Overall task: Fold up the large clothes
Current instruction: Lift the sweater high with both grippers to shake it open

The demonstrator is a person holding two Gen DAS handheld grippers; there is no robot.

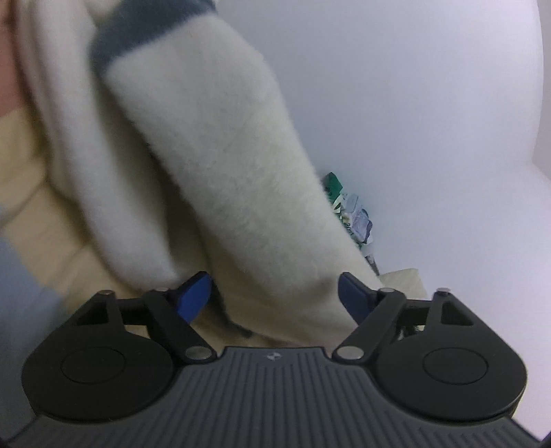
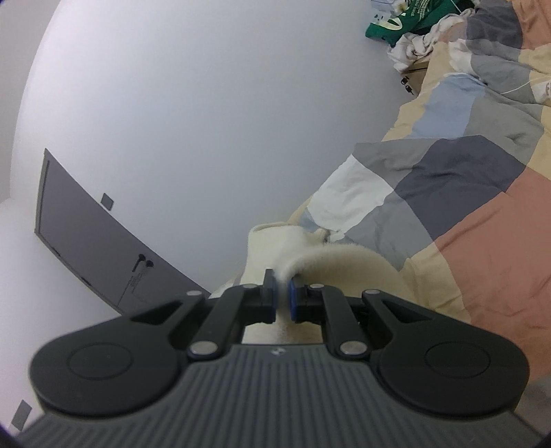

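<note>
A fluffy cream garment (image 1: 220, 162) with a dark blue band (image 1: 144, 31) near its top hangs close before the left wrist camera. My left gripper (image 1: 275, 296) is open, its blue pads (image 1: 194, 294) spread wide, and a fold of the cream fabric lies between them, not pinched. In the right wrist view my right gripper (image 2: 282, 298) is shut on an edge of the same cream garment (image 2: 344, 268), which curves away to the right over the patchwork bed cover (image 2: 482, 213).
A white wall (image 2: 206, 103) fills the background in both views. A dark wall panel (image 2: 86, 241) sits at the left of the right wrist view. A pile of green and white clothes (image 2: 413, 24) lies at the far end of the bed.
</note>
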